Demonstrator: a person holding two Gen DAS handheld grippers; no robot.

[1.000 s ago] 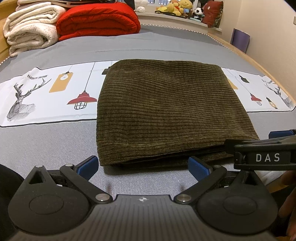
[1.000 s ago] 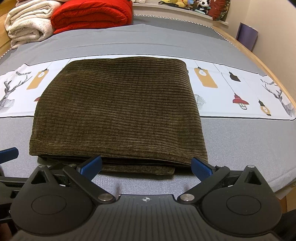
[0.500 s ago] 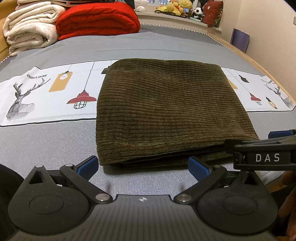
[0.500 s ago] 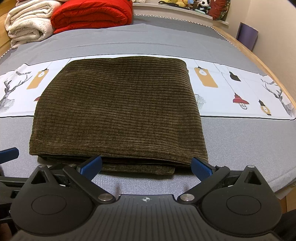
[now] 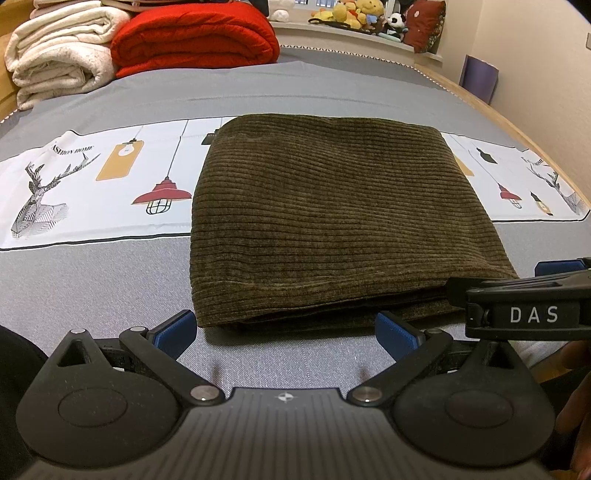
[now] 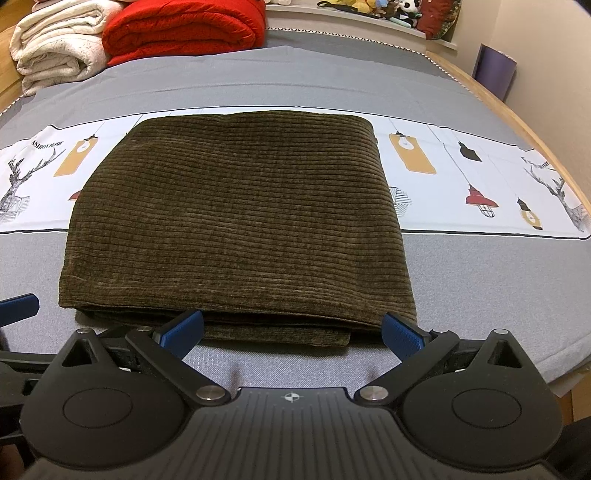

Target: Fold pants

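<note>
The olive-brown corduroy pants (image 5: 332, 221) lie folded in a flat rectangle on the grey bed cover, also seen in the right wrist view (image 6: 236, 221). My left gripper (image 5: 284, 330) is open and empty, just in front of the fold's near edge. My right gripper (image 6: 291, 330) is open and empty, its blue pads level with the near edge of the pants. The right gripper's body, marked DAS, shows at the right of the left wrist view (image 5: 532, 314).
A red quilt (image 5: 195, 37) and a cream blanket (image 5: 62, 48) are stacked at the bed's far left. Plush toys (image 5: 354, 18) line the far shelf. The bed's wooden edge (image 6: 535, 122) runs along the right. A white printed band (image 5: 92, 184) crosses the cover.
</note>
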